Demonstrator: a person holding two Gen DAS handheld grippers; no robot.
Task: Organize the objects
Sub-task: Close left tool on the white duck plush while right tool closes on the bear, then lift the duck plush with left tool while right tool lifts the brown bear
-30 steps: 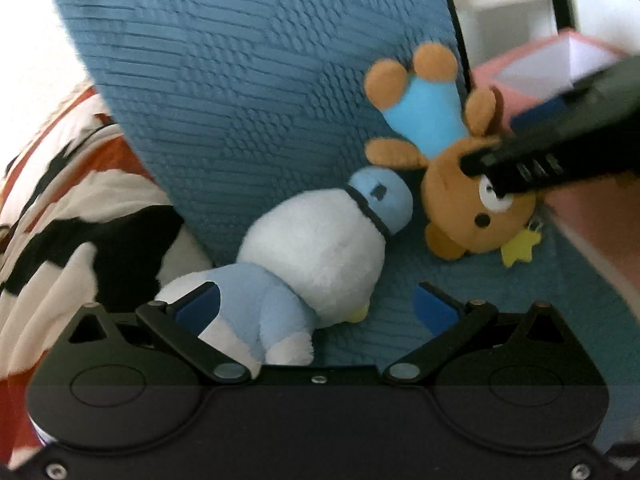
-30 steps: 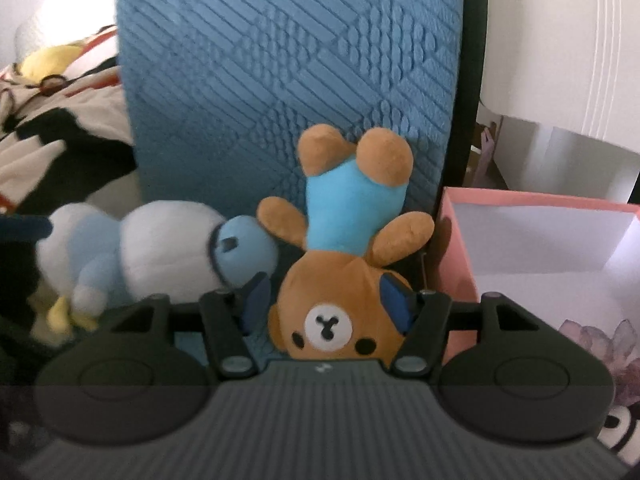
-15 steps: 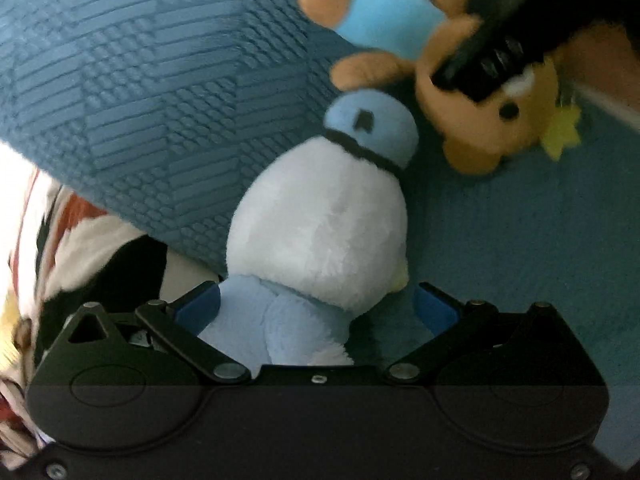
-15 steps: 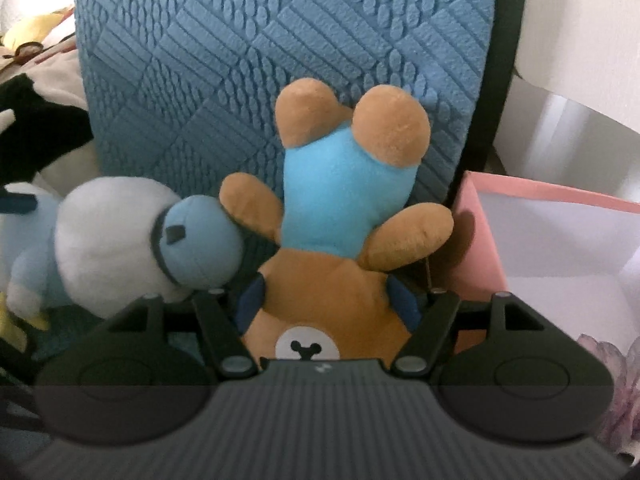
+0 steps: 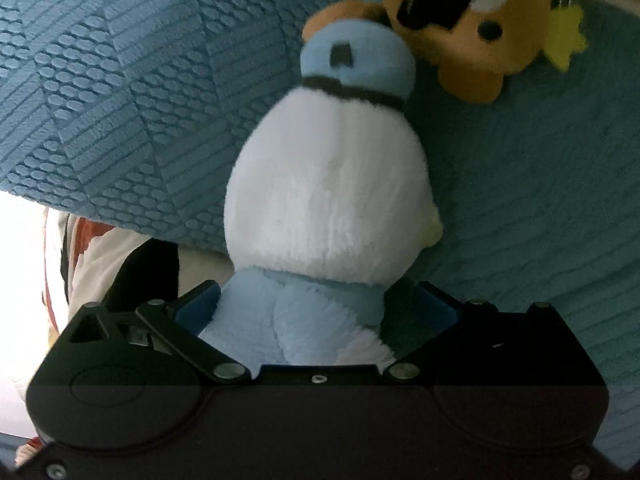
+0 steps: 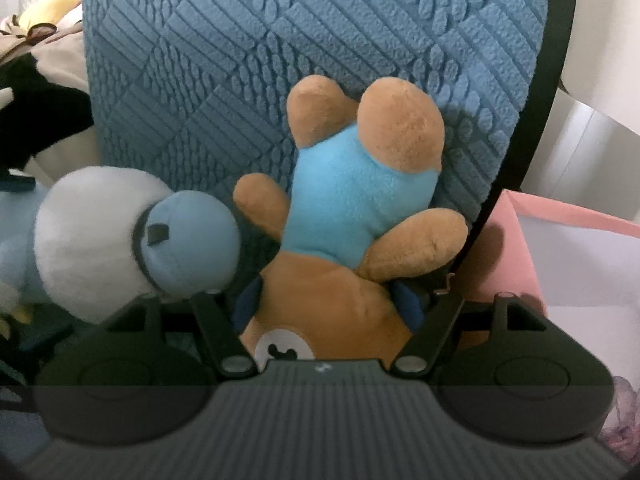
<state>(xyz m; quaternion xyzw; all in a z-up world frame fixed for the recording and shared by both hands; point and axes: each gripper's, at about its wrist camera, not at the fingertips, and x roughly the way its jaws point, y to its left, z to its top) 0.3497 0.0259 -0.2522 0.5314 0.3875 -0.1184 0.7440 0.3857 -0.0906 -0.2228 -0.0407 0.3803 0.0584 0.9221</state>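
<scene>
A white and light-blue plush duck [image 5: 328,200] lies on a blue textured chair seat, its blue cap against the brown bear. My left gripper [image 5: 318,312] has its blue pads on both sides of the duck's light-blue lower body and is closed on it. A brown plush bear [image 6: 348,248] in a bright blue shirt is upside down against the chair back. My right gripper [image 6: 328,304] is shut on the bear's head. The bear also shows in the left wrist view [image 5: 472,40], with the right gripper's black finger across its face. The duck shows in the right wrist view [image 6: 120,240].
The blue textured chair back [image 6: 320,40] stands behind both toys. A pink box [image 6: 568,260] with a white inside sits at the right. A black, white and orange patterned cloth [image 5: 120,264] lies at the left. A white wall is at the far right.
My left gripper has moved forward around the duck's lower body and closed on it. My right gripper has closed further on the bear's head and both toys now sit nearer the cameras.
</scene>
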